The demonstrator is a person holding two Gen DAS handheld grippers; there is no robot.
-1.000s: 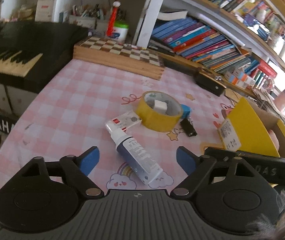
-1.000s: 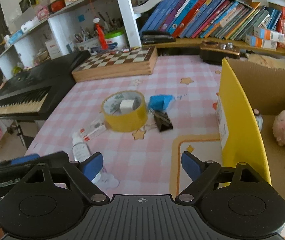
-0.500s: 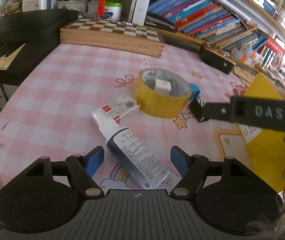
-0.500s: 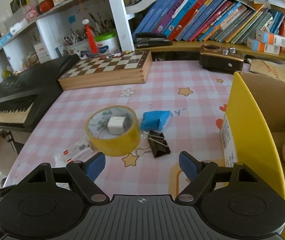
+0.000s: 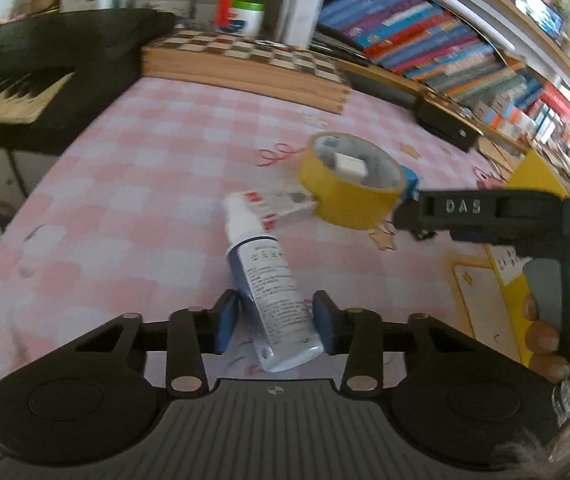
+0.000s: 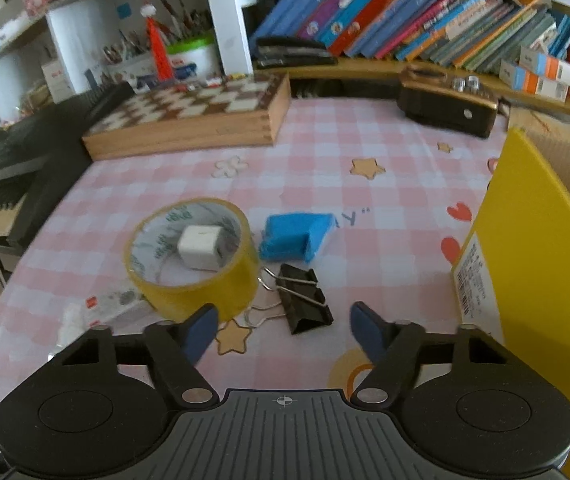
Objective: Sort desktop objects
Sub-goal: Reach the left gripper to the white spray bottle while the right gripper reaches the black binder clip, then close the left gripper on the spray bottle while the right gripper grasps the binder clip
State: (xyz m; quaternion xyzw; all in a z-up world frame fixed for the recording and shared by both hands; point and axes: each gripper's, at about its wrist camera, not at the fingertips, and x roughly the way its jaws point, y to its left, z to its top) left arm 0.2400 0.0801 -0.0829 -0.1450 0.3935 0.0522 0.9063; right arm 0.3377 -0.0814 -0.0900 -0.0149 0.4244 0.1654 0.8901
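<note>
Spray bottle (image 5: 269, 285) lies on the table (image 5: 145, 184), its base clamped between the left claw (image 5: 276, 322) pads. Right claw (image 6: 283, 330) is released, hovering over the binder clip (image 6: 304, 303) beside the tape roll (image 6: 195, 258).

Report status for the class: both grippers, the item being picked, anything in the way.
Left gripper fingers closing around spray bottle, contact unclear. Right gripper open near binder clip. Tape roll beside it.

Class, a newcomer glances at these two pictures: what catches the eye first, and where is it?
The yellow tape roll at the table's centre, a white cube lying inside it. Nearer, the left gripper has its fingers either side of a lying spray bottle. The right gripper hovers open over a black binder clip.
</note>
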